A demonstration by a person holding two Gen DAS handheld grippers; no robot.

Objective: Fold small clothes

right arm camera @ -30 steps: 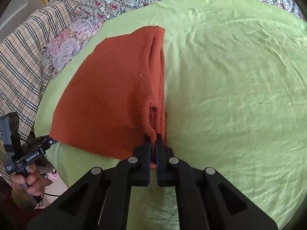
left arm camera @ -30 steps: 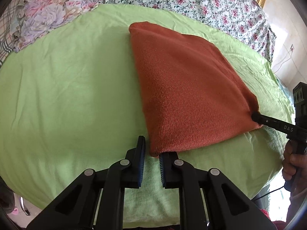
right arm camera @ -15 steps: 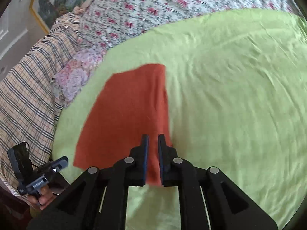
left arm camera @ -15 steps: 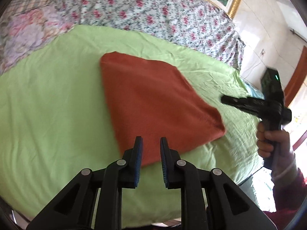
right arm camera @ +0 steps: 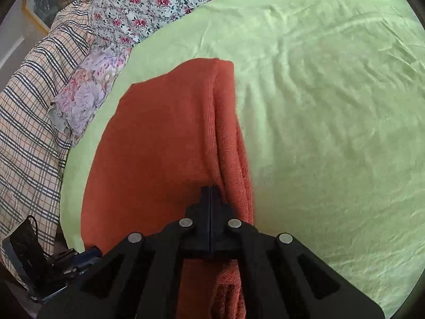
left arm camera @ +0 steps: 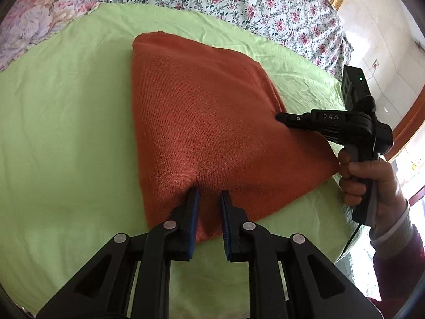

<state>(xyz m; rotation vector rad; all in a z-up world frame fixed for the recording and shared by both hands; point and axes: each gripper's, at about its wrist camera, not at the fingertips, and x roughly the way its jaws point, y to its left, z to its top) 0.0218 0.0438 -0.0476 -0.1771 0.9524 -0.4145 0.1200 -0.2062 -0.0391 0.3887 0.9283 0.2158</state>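
Left claw (left arm camera: 209,194), slightly parted, empty, at the cloth (left arm camera: 212,133)'s near edge; right claw (right arm camera: 209,190) clenched empty at its side.

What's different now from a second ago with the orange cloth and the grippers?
Both hand-held grippers let go of the orange cloth's near corners, pulled back, then returned. The left one now sits open on it; the right one, just closed, rests shut at its folded edge. The cloth stays folded on the green sheet.

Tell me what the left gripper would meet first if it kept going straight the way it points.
Most likely the folded rust-orange knit garment: the left gripper already has its fingertips over the near edge, seemingly touching, though depth is unclear.
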